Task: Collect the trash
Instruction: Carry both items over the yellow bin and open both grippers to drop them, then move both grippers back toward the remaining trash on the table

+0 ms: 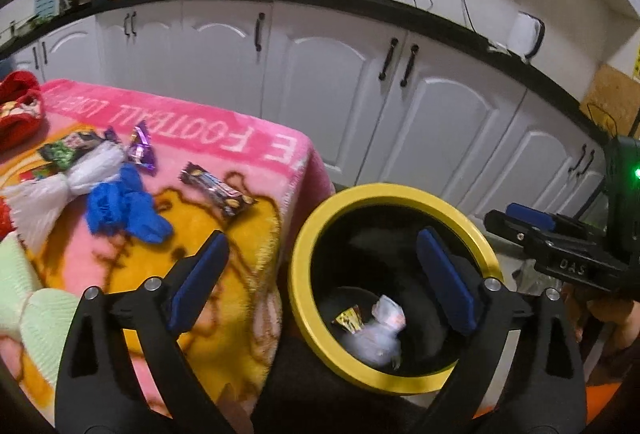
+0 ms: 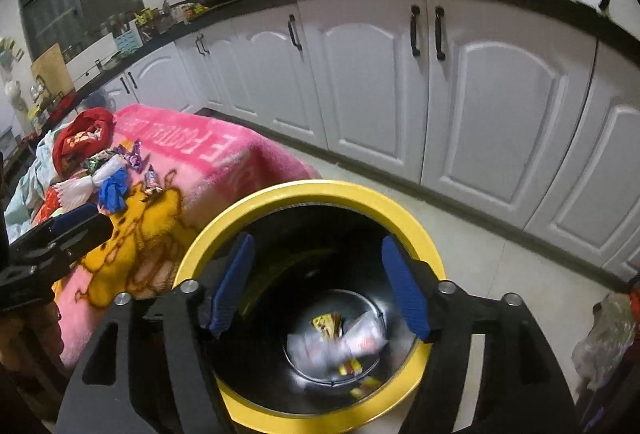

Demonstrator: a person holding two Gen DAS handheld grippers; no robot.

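Observation:
A black bin with a yellow rim (image 1: pixel 304 234) (image 2: pixel 208 234) stands on the floor beside the table. Crumpled white plastic (image 1: pixel 380 338) (image 2: pixel 360 342) and a yellow wrapper (image 1: pixel 349 319) (image 2: pixel 326 324) lie at its bottom. My left gripper (image 1: pixel 320 258) is open and empty, straddling the table edge and the bin. My right gripper (image 2: pixel 318 274) is open and empty above the bin mouth; it also shows in the left wrist view (image 1: pixel 532 222). On the pink blanket (image 1: pixel 260 138) lie a brown candy wrapper (image 1: pixel 218 190), a purple wrapper (image 1: pixel 141 149), blue crumpled plastic (image 1: pixel 124 204) and white plastic (image 1: pixel 68 186).
A green printed wrapper (image 1: pixel 68 150) and red cloth (image 1: pixel 20 106) lie at the table's far left. A pale green cloth (image 1: pixel 36 310) lies near my left gripper. White kitchen cabinets (image 1: pixel 400 82) under a black counter run behind. A plastic bag (image 2: pixel 608 338) sits on the floor, right.

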